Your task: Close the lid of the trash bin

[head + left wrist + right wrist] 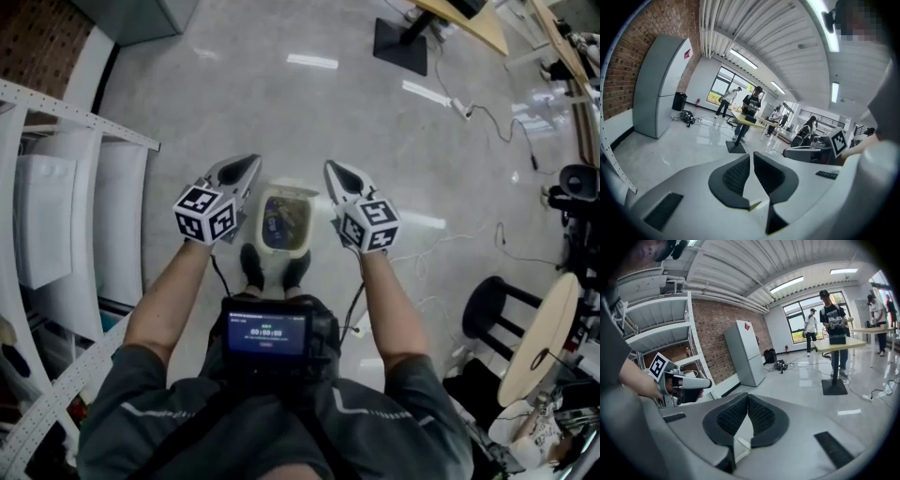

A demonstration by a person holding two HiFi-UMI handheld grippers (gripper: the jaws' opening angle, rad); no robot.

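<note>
Black chest-mounted screen unit (267, 336) sits nearest; beyond it, the left gripper (251, 162) and right gripper (330, 168), fingers pressed together and empty, flank a small white trash bin (263, 228), apparently open.

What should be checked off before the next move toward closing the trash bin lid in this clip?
1. Trash bin located: ok, on the floor just ahead of the shoes, between the two grippers in the head view.
2. Lid shut: not ok, the bin's inside shows from above.
3. Lid's position and hinge side: cannot tell.
4. Left gripper free: ok, jaws together on nothing.
5. Right gripper free: ok, jaws together on nothing.
6. Grippers aimed at the bin: not ok, both gripper views look out across the room.
</note>
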